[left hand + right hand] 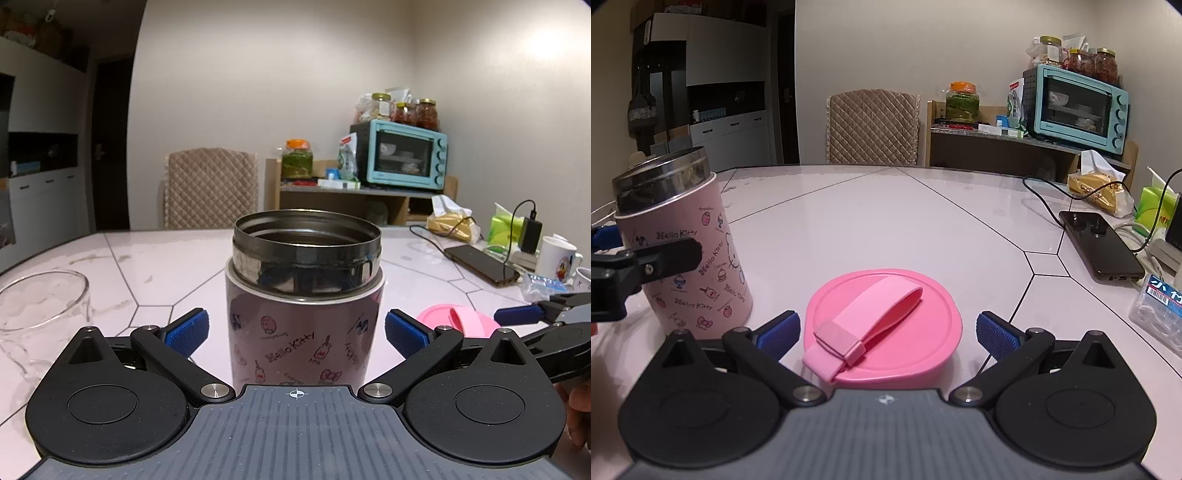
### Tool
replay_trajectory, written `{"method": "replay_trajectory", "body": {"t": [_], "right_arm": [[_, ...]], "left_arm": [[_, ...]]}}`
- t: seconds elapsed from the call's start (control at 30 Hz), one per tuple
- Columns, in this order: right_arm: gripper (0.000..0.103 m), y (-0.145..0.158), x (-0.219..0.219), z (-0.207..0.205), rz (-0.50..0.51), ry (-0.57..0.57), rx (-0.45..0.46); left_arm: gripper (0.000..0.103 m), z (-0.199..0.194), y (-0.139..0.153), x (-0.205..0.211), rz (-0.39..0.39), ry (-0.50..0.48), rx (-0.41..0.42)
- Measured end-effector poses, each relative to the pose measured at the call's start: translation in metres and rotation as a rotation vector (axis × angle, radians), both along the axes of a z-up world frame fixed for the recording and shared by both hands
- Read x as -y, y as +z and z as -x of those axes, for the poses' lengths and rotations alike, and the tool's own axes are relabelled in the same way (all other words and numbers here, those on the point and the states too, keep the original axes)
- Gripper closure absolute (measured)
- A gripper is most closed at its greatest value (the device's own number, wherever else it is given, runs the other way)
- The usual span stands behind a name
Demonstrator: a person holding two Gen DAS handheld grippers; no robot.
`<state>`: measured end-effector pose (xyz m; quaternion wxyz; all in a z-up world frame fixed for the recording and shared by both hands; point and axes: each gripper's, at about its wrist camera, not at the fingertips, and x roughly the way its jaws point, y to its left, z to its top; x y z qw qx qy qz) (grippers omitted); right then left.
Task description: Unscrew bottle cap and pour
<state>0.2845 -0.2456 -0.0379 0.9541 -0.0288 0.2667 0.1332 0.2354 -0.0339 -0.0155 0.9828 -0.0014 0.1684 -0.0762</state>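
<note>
The pink bottle [304, 332] stands upright on the pale marble-patterned surface [886, 221], its steel mouth uncovered and printed cartoon figures running round its body. The left hand-held gripper [295, 334] has its blue-padded fingers [186, 332] spread wide on either side of the bottle, each pad standing a little clear of the wall, so nothing is pinched. In the right wrist view one dark finger of that gripper lies across the bottle's side. The pink cap [882, 325] lies flat on the surface just to the right of the bottle, its lighter pink strap [871, 317] looped across the top. The right hand-held gripper [886, 334] is likewise spread open, its blue pads to either side of the cap and not touching it. A clear drinking glass [42, 310] stands on the surface to the left of the bottle, near the left gripper. Further off on the right lie a dark phone [1099, 247] with a black cable, a green tissue pack [504, 227] and a white mug [556, 256]. Behind the surface stand a quilted chair back [873, 127] and a shelf bearing a turquoise toaster oven [400, 155] with jars on top.
</note>
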Motion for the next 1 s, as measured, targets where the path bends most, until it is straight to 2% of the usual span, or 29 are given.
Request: {"method": "replay_trajectory", "body": {"t": [0.57,1.0], "right_arm": [[0.0,0.005,0.001,0.015,-0.003,-0.025,0.027],[0.0,0.021,0.007,0.047,-0.04,-0.044,0.076]], "left_arm": [[0.0,0.007,0.001,0.002,-0.011,0.018,-0.03],[0.0,0.028,0.009,-0.002,-0.005,0.027,-0.029]]}}
